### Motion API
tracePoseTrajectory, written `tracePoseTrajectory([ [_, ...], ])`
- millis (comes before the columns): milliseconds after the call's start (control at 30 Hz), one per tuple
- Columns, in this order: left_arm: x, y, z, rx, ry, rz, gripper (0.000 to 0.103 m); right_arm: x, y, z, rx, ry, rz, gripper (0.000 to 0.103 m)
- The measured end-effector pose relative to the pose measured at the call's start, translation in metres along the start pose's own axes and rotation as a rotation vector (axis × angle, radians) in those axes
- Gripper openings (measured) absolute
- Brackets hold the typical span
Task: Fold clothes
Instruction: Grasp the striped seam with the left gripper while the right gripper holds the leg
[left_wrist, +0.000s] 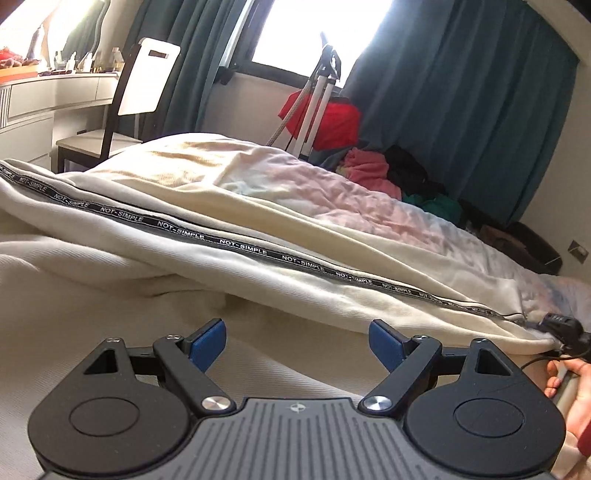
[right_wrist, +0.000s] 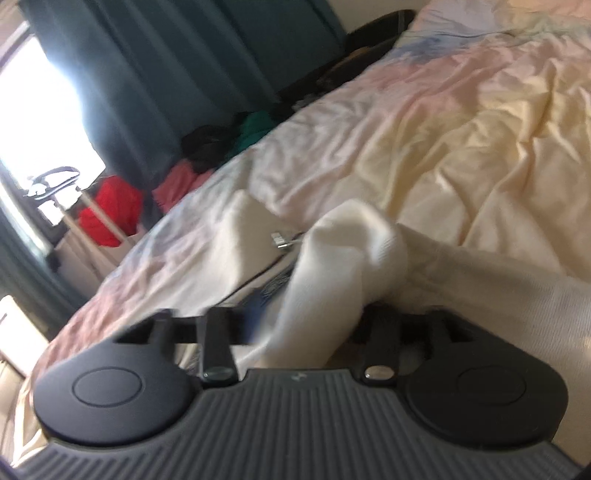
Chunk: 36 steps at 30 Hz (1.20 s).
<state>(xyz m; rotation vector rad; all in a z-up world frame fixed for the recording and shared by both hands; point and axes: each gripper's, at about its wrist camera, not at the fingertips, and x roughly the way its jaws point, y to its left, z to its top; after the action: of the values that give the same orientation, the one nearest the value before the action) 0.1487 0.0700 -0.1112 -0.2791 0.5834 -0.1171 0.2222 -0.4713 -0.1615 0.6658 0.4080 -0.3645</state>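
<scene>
A cream zip-up garment (left_wrist: 258, 280) with a black "NOT-SIMPLE" zipper tape (left_wrist: 236, 246) lies spread across the bed. My left gripper (left_wrist: 297, 341) is open and empty, just above the cream fabric near its lower part. In the left wrist view my right gripper (left_wrist: 561, 328) shows at the far right, at the garment's corner by the zipper end. In the blurred right wrist view my right gripper (right_wrist: 306, 325) has a fold of the cream garment (right_wrist: 340, 258) bunched between its fingers; the zipper pull (right_wrist: 280, 240) sits just beyond.
The bed has a crumpled pastel sheet (left_wrist: 369, 206). A pile of pink, black and green clothes (left_wrist: 391, 173) lies at its far edge, with a red item (left_wrist: 332, 122) on a stand. A chair (left_wrist: 122, 110) and a dresser (left_wrist: 40, 99) stand left; teal curtains hang behind.
</scene>
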Motion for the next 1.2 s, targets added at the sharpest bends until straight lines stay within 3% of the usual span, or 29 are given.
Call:
tracePoseTrajectory([
  [67,-0.001,-0.002,-0.001,0.004,-0.001,0.007,0.086,-0.015,0.009,0.000,-0.029,0.002,0.008,0.085],
  [233,-0.009,-0.002,-0.001,-0.010,-0.003,0.012,0.086,-0.063,0.025,-0.005,0.024,0.048,0.058,0.084],
  [500,-0.029,0.008,0.006,-0.121,-0.004,-0.036,0.086,-0.125,0.039,-0.014,0.130,0.129,0.119,0.084],
  [667,-0.030,0.022,0.012,-0.206,-0.005,-0.040,0.086,-0.106,0.023,-0.019,0.246,0.184,0.124,0.080],
  [833,-0.018,0.050,0.037,-0.338,-0.015,-0.049,0.086,-0.076,-0.001,-0.026,0.406,0.214,0.146,0.069],
  [1033,0.003,0.099,0.076,-0.433,-0.020,0.029,0.081,-0.042,-0.023,-0.028,0.515,0.172,0.164,0.066],
  [1133,0.013,0.121,0.080,-0.490,0.018,0.055,0.077,-0.027,-0.017,-0.019,0.455,0.142,0.161,0.065],
  [1200,0.018,0.131,0.078,-0.547,0.052,0.062,0.072,-0.022,-0.015,-0.017,0.420,0.129,0.155,0.039],
])
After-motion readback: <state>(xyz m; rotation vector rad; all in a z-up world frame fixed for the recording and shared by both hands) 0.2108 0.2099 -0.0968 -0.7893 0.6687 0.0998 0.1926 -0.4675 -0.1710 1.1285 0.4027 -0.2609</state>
